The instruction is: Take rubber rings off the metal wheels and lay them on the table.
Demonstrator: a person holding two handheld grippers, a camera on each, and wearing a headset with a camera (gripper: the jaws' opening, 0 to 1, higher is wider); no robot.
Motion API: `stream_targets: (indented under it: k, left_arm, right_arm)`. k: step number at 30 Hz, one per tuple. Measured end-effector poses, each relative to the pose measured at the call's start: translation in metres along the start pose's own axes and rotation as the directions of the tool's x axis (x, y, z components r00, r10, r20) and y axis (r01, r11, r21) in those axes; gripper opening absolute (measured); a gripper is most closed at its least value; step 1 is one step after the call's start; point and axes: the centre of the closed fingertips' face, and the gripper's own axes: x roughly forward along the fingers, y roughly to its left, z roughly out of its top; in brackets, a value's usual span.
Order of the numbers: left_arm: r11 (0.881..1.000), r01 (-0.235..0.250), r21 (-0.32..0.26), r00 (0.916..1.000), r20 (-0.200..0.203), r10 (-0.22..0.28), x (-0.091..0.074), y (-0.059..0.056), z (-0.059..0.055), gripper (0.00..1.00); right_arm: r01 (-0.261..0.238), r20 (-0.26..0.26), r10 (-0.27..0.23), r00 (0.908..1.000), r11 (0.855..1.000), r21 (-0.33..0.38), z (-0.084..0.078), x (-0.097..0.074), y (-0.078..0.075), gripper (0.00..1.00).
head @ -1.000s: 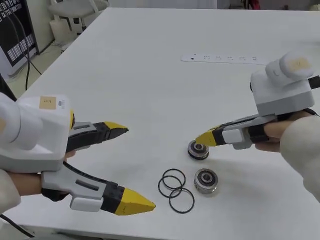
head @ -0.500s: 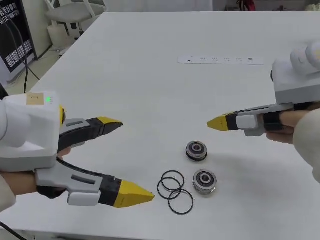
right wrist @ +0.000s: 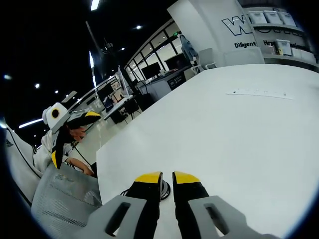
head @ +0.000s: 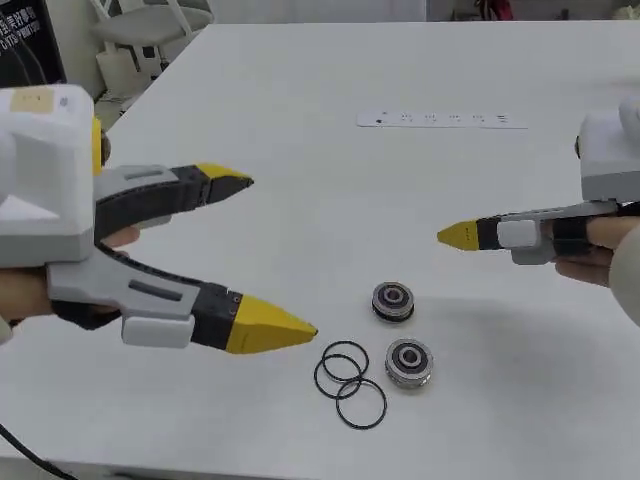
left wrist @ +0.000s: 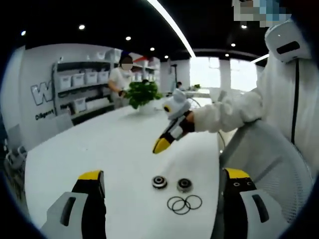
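Observation:
Two small metal wheels lie on the white table [head: 300, 150]: one [head: 393, 301] farther from me, one [head: 410, 362] nearer. Three thin black rubber rings [head: 348, 381] lie loose and overlapping just left of the nearer wheel. My left gripper [head: 270, 255] hovers open wide, above and to the left of the rings. My right gripper [head: 450, 237] is shut and empty, raised to the upper right of the far wheel. The left gripper view shows both wheels [left wrist: 159, 182] [left wrist: 184, 184], the rings [left wrist: 184, 203] and the right gripper [left wrist: 163, 144] beyond them. A wheel [right wrist: 165, 191] peeks between the right gripper's [right wrist: 167, 178] tips.
A flat white strip [head: 440, 120] lies farther back on the table. A chair [head: 150, 20] stands beyond the far left corner. The table's front edge runs close below the rings. Shelves and a green plant [left wrist: 142, 93] stand in the background.
My right gripper has drawn back up and to the right, away from the far wheel. My left gripper has risen and moved forward. Wheels and rings have stayed put.

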Motion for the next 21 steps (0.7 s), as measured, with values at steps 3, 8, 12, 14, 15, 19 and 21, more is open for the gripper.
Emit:
stream_targets:
  k: [3, 8, 12, 14, 15, 19, 21]
  left_arm:
    - [0.999, -0.008, 0.049, 0.9998, -0.017, 0.009, 0.002, 0.008, 0.017, 0.99]
    - [0.996, -0.008, 0.093, 1.0, -0.001, 0.008, 0.007, 0.016, 0.042, 0.96]
    - [0.989, 0.006, 0.147, 0.9999, -0.013, -0.005, 0.011, 0.022, 0.052, 0.92]
    - [0.988, 0.008, 0.155, 0.9999, -0.015, -0.006, 0.014, 0.024, 0.054, 0.91]
    - [0.988, 0.008, 0.157, 0.9999, -0.014, -0.006, 0.018, 0.025, 0.057, 0.92]
    - [0.984, 0.008, 0.177, 1.0, -0.004, -0.008, 0.034, 0.032, 0.065, 0.85]
    - [0.981, 0.007, 0.192, 1.0, 0.001, -0.007, 0.043, 0.034, 0.066, 0.83]
  right_arm:
    - [0.006, -0.002, -0.006, 1.0, 1.0, 0.003, -0.001, -0.001, -0.002, 0.06]
    - [0.006, -0.002, -0.006, 1.0, 1.0, 0.007, -0.002, -0.001, -0.003, 0.05]
    - [0.005, -0.002, -0.005, 1.0, 1.0, 0.005, -0.002, -0.001, -0.003, 0.06]
    - [0.003, -0.003, -0.003, 1.0, 1.0, 0.005, -0.003, -0.001, -0.003, 0.06]
    - [0.001, -0.004, -0.001, 1.0, 1.0, 0.006, -0.004, -0.001, -0.003, 0.06]
    - [-0.022, -0.014, 0.022, 0.9997, 1.0, 0.005, -0.009, 0.003, 0.002, 0.09]
    - [-0.029, -0.027, 0.029, 0.9992, 1.0, -0.009, -0.012, 0.005, 0.004, 0.09]
